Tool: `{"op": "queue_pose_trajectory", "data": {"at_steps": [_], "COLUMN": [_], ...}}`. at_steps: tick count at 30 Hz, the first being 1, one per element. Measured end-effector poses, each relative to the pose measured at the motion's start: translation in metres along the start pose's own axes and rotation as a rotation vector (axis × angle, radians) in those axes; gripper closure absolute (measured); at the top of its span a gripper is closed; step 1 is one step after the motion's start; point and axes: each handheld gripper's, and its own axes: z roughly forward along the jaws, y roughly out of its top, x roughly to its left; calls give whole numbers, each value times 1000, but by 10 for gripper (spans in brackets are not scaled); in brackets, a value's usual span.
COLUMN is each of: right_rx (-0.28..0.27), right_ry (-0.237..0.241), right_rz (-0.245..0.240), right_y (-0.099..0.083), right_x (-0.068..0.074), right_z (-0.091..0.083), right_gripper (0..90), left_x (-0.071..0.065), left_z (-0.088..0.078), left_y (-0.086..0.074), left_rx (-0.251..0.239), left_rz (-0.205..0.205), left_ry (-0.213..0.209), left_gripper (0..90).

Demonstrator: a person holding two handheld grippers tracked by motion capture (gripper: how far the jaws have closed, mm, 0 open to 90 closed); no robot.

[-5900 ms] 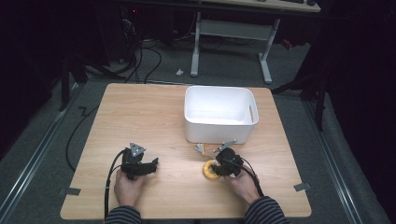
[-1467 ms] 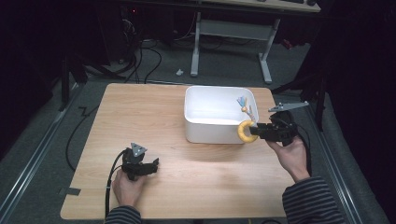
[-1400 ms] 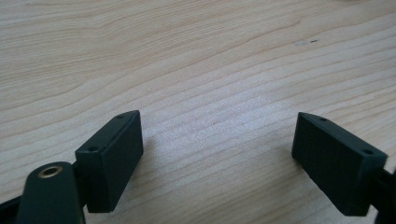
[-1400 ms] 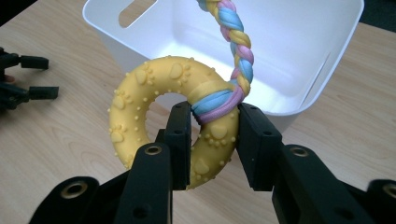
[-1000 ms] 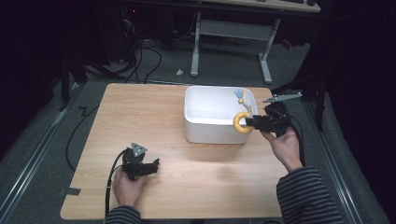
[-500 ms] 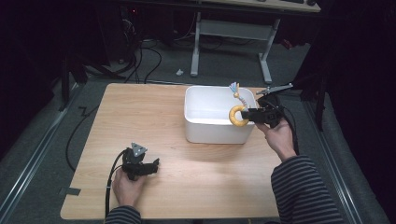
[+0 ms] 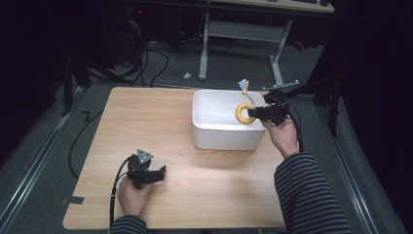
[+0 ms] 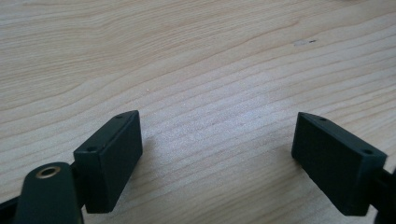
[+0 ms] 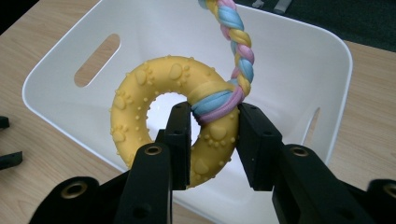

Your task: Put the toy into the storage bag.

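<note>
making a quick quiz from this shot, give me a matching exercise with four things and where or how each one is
Things:
1. yellow ring toy
2. braided rope
3. white bin
4. left gripper

States:
A. jaws open, resting on the wooden table
B. stands on the table, seen empty inside
C. clamped in the right gripper above the bin
D. looped round the ring, pastel strands rising upward

Pairs: 1-C, 2-D, 3-B, 4-A

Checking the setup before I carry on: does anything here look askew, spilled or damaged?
Nothing stands out. The white bin sits upright on the table; the right gripper holds the intact yellow ring toy above it, rope trailing upward.
</note>
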Motion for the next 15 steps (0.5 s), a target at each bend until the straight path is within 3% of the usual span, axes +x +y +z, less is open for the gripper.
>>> {"op": "queue_pose_trajectory", "data": {"at_steps": [15], "right_rx": [61], "right_ry": [-43], "right_rz": [-8], "right_y": [12], "right_x": [6], "right_z": [30], "right_gripper": [673], "left_x": [0], "left_z": [0], "left_y": [0], "left_rx": [0], "left_rz": [4], "left_ry": [-3], "left_gripper": [173]}}
